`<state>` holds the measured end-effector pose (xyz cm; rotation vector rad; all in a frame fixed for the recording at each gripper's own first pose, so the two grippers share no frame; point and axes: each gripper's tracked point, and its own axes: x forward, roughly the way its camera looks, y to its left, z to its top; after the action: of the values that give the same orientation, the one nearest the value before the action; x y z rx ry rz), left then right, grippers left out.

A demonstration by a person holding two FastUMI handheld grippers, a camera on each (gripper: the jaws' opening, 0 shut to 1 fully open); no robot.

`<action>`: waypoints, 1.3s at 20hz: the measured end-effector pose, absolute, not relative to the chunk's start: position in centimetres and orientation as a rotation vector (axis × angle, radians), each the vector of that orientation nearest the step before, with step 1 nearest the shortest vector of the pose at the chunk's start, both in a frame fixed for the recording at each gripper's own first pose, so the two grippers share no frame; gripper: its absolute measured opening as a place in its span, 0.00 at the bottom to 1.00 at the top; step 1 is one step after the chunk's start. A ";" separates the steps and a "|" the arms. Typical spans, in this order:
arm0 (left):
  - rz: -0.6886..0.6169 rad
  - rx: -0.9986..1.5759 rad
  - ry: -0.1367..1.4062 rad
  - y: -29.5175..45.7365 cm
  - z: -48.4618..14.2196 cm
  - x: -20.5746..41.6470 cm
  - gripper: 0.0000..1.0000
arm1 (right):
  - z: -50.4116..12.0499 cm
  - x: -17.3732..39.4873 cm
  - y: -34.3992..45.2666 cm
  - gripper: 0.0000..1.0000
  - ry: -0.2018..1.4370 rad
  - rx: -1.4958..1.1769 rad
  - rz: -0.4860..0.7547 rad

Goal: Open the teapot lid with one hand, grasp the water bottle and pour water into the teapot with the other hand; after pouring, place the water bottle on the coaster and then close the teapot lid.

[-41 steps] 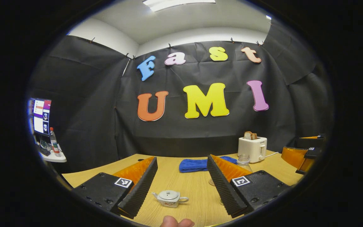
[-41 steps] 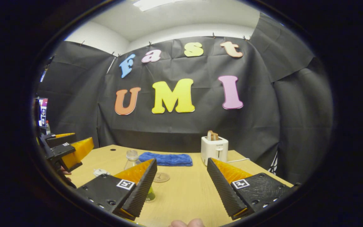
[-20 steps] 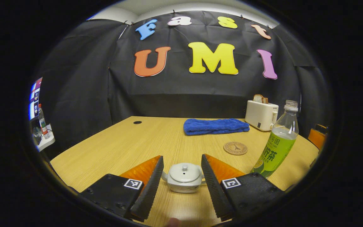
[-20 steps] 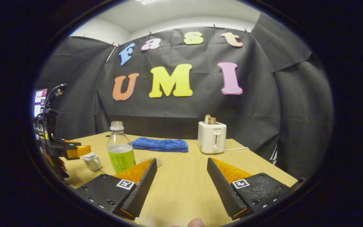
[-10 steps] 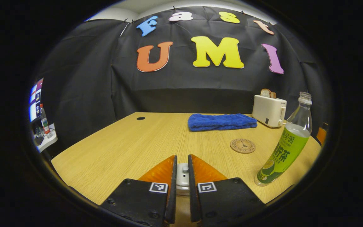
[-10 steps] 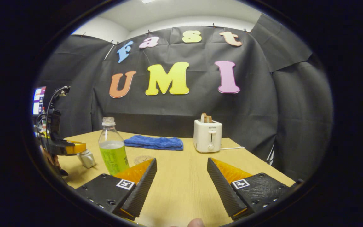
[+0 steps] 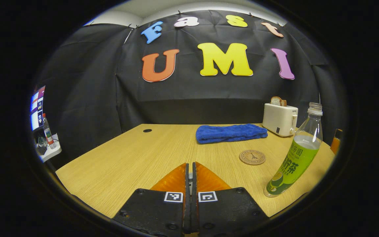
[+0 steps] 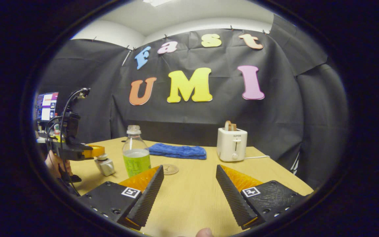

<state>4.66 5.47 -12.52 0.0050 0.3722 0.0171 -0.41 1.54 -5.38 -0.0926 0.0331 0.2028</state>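
1. Now the left gripper (image 7: 189, 174) is pinched nearly together on the teapot lid's knob (image 7: 190, 176).
2. Right gripper (image 8: 189, 184) gapes wide, holding nothing.
3. Water bottle (image 7: 295, 154) stands upright beside the coaster (image 7: 252, 157), right of the teapot (image 8: 105, 166).

Bare table (image 8: 189, 194) lies ahead; the water bottle (image 8: 136, 152) apparently blocks the way to the teapot (image 8: 105, 166).

Left claw (image 7: 189, 184) closed further on teapot lid (image 8: 101, 157), lifting it.
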 end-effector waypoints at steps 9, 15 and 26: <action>-0.023 -0.033 0.305 6.1 -10.2 2.5 0.03 | -7.9 -0.4 9.7 0.96 0.101 -0.104 0.379; -0.035 -0.055 0.287 7.2 -9.6 1.4 0.03 | -9.3 2.8 12.6 0.94 0.138 -0.133 0.350; -0.024 -0.069 0.266 9.3 -9.0 1.4 0.02 | -9.1 3.7 13.8 0.75 0.156 -0.168 0.326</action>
<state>1.44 9.33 -8.98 -0.0694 0.2660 -0.0244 3.73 13.82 -9.08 -0.1678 0.1558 0.3262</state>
